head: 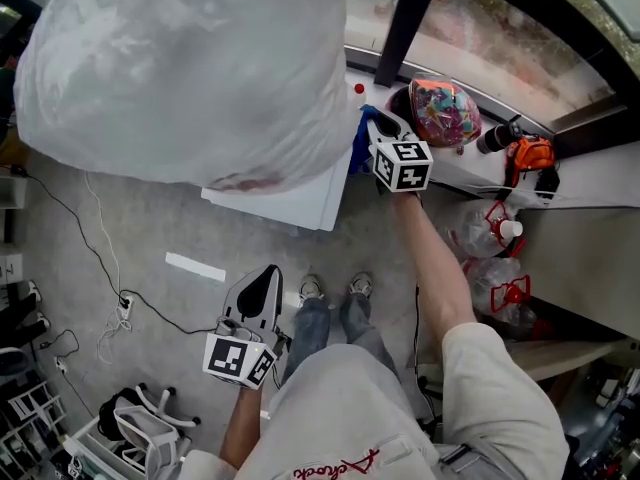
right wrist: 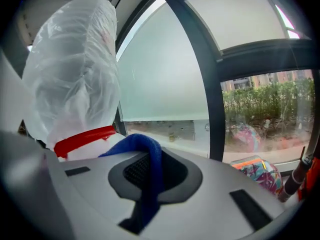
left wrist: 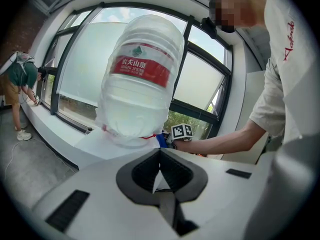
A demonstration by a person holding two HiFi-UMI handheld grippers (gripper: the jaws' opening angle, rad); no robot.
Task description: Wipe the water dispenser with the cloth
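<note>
The white water dispenser (head: 290, 193) carries a large bottle (head: 190, 68) wrapped in clear plastic. My right gripper (head: 385, 133) is at the dispenser's upper right edge, shut on a blue cloth (head: 358, 148). In the right gripper view the cloth (right wrist: 142, 154) hangs over and between the jaws, beside the bottle's red collar (right wrist: 82, 138). My left gripper (head: 262, 283) hangs low over the floor, away from the dispenser, shut with nothing in it. The left gripper view looks up at the bottle (left wrist: 142, 79) and the right gripper's marker cube (left wrist: 182, 132).
A colourful bag (head: 443, 110) and an orange-black item (head: 530, 155) lie on the window sill at the right. Plastic bottles (head: 490, 233) sit on the floor below it. Cables (head: 110, 308) run across the floor at the left. Another person (left wrist: 20, 89) bends by the far window.
</note>
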